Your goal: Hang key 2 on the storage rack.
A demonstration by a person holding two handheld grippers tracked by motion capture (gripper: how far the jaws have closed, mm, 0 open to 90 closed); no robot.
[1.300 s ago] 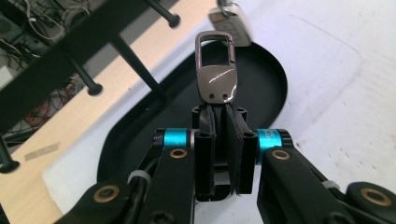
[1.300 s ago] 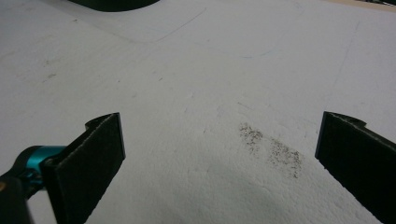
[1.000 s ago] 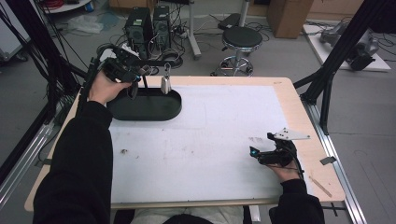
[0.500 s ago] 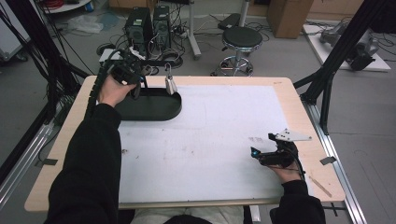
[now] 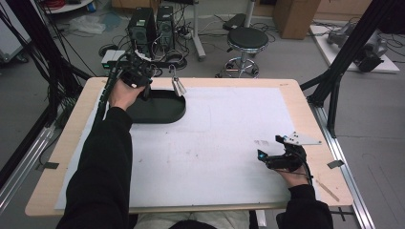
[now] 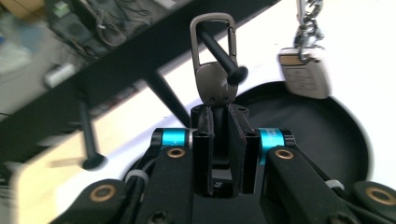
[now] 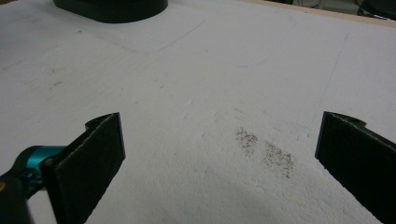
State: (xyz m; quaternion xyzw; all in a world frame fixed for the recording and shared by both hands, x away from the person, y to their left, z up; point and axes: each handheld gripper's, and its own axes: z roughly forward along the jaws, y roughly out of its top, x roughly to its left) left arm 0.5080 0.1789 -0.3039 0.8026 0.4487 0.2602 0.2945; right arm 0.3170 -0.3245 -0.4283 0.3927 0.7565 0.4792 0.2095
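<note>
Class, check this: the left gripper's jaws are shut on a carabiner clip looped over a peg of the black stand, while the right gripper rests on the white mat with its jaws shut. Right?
Not quite. The right gripper has its jaws wide open over the white mat, as the right gripper view shows. The left gripper is indeed shut on the carabiner clip, looped over a peg of the black stand.

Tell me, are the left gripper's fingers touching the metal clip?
Touching. In the left gripper view, the fingers of the left gripper are closed on the bottom of the clip, no gap visible.
</note>
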